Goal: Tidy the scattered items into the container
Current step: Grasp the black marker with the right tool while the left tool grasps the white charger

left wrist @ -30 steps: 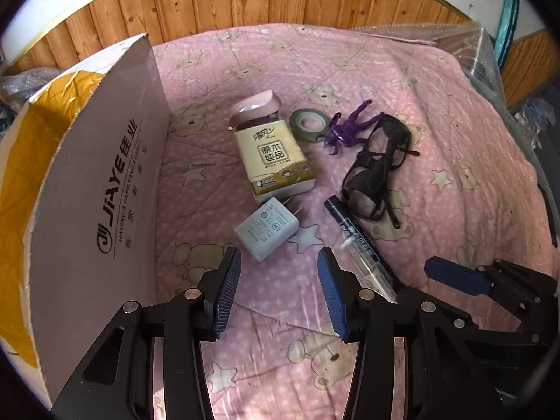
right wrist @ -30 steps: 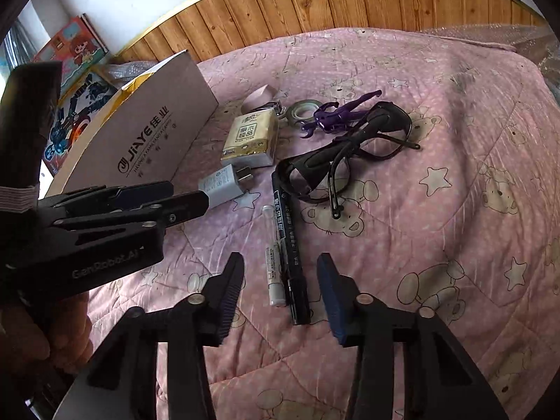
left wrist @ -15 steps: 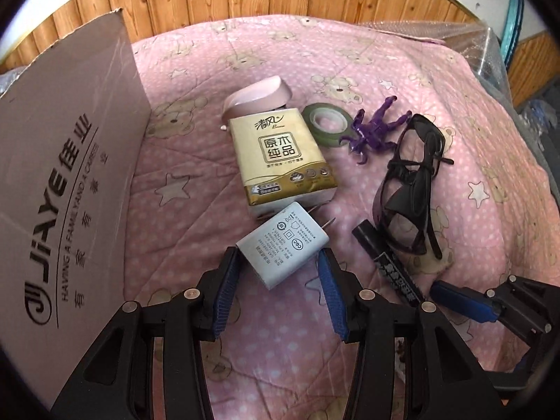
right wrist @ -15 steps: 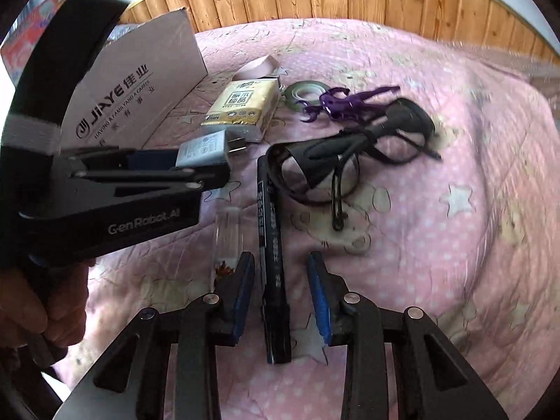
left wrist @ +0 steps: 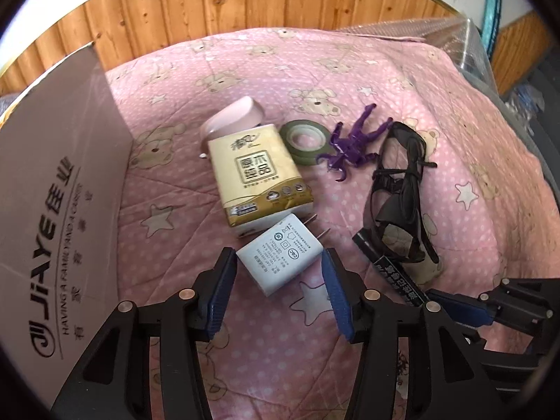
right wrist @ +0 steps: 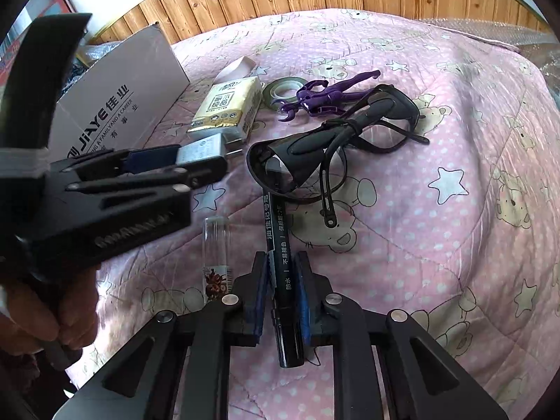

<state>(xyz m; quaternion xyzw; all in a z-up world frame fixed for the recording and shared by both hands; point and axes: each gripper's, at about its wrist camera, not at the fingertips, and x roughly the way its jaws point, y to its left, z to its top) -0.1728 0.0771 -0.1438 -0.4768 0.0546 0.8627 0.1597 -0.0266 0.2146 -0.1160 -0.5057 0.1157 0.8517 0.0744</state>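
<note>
My left gripper [left wrist: 278, 276] is open, its jaws either side of a white charger plug [left wrist: 280, 255] lying on the pink quilt; it also shows in the right wrist view [right wrist: 204, 152]. My right gripper [right wrist: 282, 280] is shut on a black marker pen [right wrist: 280, 245], which still lies on the quilt; its far end shows in the left wrist view [left wrist: 388, 269]. The cardboard box [left wrist: 52, 210] stands at the left, also seen in the right wrist view [right wrist: 119, 94]. A clear tube [right wrist: 216, 248] lies left of the marker.
Beyond lie a tissue pack [left wrist: 257, 178], a pink case [left wrist: 232, 122], a green tape roll [left wrist: 304, 138], a purple toy figure [left wrist: 353, 143] and black safety glasses [left wrist: 399, 192]. A wooden wall panel [left wrist: 245, 3] backs the bed.
My left gripper moved forward so its open jaws now flank the charger. My right gripper moved down and closed on the marker.
</note>
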